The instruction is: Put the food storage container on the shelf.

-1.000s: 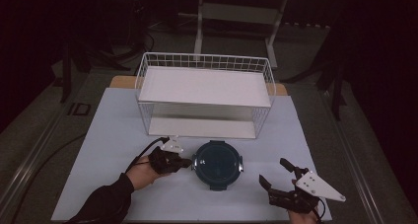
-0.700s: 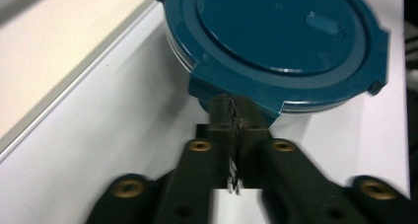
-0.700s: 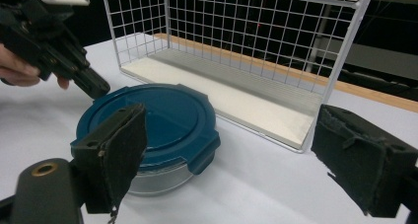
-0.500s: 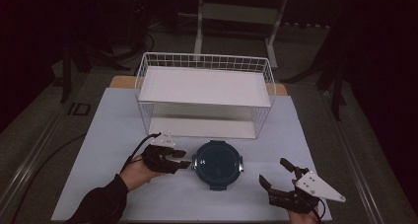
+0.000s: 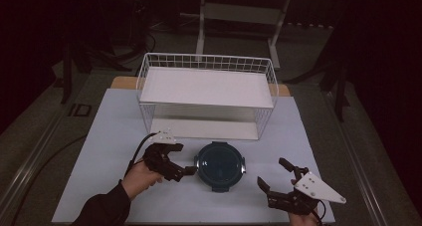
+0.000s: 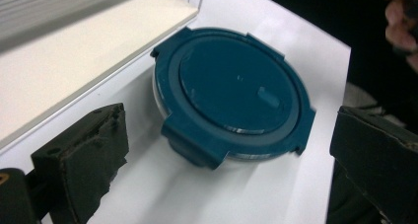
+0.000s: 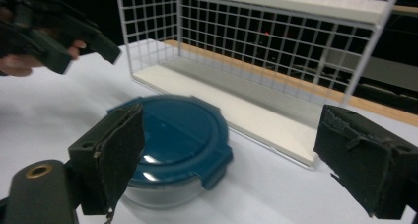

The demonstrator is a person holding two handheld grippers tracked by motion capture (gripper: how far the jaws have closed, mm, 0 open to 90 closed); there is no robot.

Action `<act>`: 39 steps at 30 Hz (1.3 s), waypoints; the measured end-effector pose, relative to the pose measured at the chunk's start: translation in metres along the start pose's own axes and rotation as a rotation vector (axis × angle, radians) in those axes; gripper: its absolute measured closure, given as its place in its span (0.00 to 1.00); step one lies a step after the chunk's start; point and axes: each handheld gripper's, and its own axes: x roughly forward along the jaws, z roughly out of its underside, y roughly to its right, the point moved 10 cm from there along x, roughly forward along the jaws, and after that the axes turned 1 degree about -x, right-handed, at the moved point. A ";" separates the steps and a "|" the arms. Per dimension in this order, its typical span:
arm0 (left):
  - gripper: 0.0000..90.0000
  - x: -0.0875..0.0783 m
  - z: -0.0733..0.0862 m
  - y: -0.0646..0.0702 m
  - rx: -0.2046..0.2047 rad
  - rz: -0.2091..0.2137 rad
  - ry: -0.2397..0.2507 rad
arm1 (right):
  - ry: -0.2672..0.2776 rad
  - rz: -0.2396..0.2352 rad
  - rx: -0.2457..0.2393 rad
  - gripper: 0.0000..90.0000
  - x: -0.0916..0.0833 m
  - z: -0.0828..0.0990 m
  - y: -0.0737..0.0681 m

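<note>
While the round blue-lidded container is sitting on the white table, just in front of the white wire rack, 2 grippers are waiting at its sides. The left gripper is hanging just beside the container with its jaws spread wide; they have just been opening, and nothing is pinched between them. The right gripper is resting farther off near the table's front edge, its jaws also spread and gripping nothing.
</note>
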 end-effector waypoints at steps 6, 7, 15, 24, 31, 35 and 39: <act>0.02 0.008 0.001 -0.001 -0.125 0.049 -0.007 | -0.030 -0.040 -0.030 0.15 0.006 -0.007 -0.010; 0.02 0.010 0.002 -0.002 -0.138 0.048 -0.007 | -0.029 -0.034 -0.037 0.15 0.007 -0.008 -0.009; 0.02 0.030 0.015 -0.024 -0.299 0.011 -0.037 | 0.024 -0.018 -0.013 0.19 0.006 -0.023 0.001; 0.05 0.048 0.023 -0.031 -0.389 0.038 -0.081 | -0.114 -0.114 0.110 0.18 0.022 -0.009 -0.003; 0.11 0.056 0.033 -0.035 -0.491 0.053 -0.128 | -0.153 -0.128 0.142 0.12 0.027 -0.004 -0.006; 0.18 0.052 0.033 -0.032 -0.585 0.126 -0.136 | -0.172 -0.111 0.147 0.11 0.029 -0.001 -0.007; 0.30 0.048 0.033 -0.031 -0.637 0.165 -0.135 | -0.174 -0.109 0.142 0.11 0.030 -0.001 -0.009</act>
